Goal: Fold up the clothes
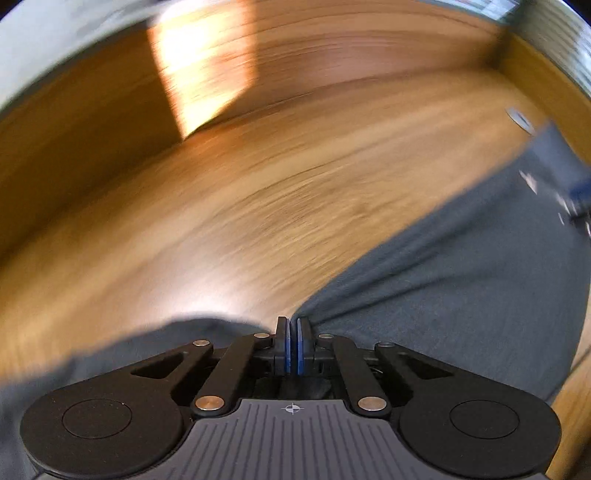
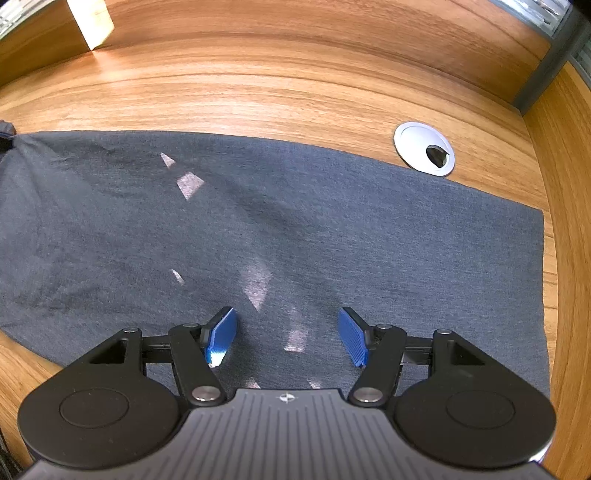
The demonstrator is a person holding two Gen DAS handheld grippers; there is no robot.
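Observation:
A dark grey garment [image 2: 332, 236] lies spread flat on the wooden desk [image 2: 258, 85]. My right gripper [image 2: 288, 332] is open, its blue pads just above the cloth near its near edge, holding nothing. In the left wrist view my left gripper [image 1: 293, 332] is shut on a pinched edge of the same grey garment [image 1: 461, 280], and the cloth stretches tight from the pads toward the right. That view is motion-blurred. The left gripper's tip shows at the far left of the right wrist view [image 2: 5, 133], at a corner of the cloth.
A round grey cable grommet [image 2: 424, 147] sits in the desk just past the garment's far right edge; it also shows in the left wrist view [image 1: 520, 119]. A wooden back panel [image 2: 332, 33] rises behind the desk. A bright sunlit patch [image 1: 203, 62] falls on it.

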